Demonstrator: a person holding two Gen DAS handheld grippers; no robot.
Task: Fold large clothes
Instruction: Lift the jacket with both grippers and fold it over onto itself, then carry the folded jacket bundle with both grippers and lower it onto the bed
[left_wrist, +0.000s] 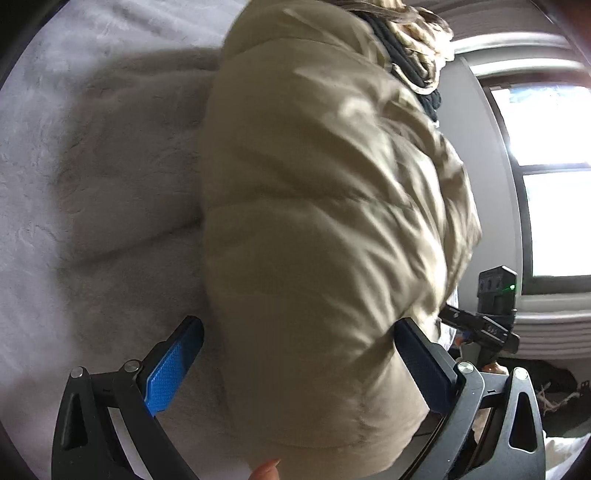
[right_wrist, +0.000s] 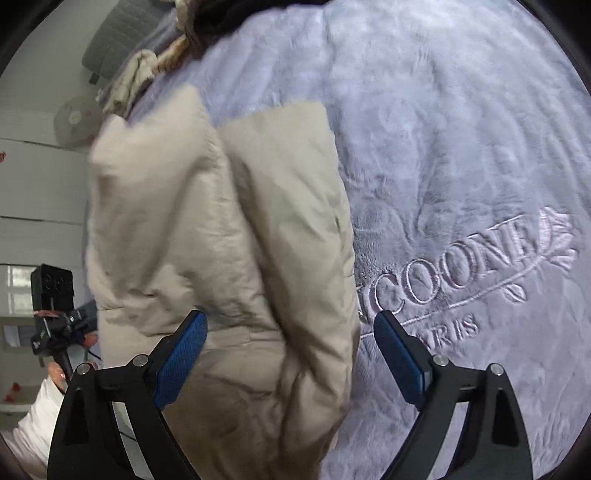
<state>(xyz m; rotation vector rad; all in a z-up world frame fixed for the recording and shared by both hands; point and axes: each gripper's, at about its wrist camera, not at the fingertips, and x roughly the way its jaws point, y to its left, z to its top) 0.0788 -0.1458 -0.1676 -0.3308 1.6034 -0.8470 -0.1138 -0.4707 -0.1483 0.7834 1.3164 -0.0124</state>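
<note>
While a pale grey plush blanket (right_wrist: 461, 147) is spread under everything, a padded beige jacket (left_wrist: 314, 221) is laid upon it in a long folded bundle. In the left wrist view the jacket is seen running from six o'clock up to twelve o'clock, with the bare blanket (left_wrist: 92, 184) lying toward nine o'clock. In the right wrist view the jacket (right_wrist: 221, 258) is stretched from six o'clock up toward eleven o'clock, and embroidered lettering (right_wrist: 461, 269) is stitched into the blanket at three o'clock. A bright window (left_wrist: 546, 166) is seen at three o'clock in the left view.

The left gripper (left_wrist: 299, 343) is spread wide, with the near end of the jacket bulging between its blue pads; whether the pad at four o'clock presses the cloth cannot be told, and the pad at eight o'clock is clear of it. The right gripper (right_wrist: 291, 336) is likewise held wide, with the jacket's edge between its fingers and neither pad seen to clamp it. Each gripper is glimpsed in the other's view, at four o'clock (left_wrist: 484, 325) and at eight o'clock (right_wrist: 55, 317). A fur-trimmed dark collar (left_wrist: 406, 48) is seen at the jacket's far end, near one o'clock. A fingertip (left_wrist: 266, 470) is visible at six o'clock.
</note>
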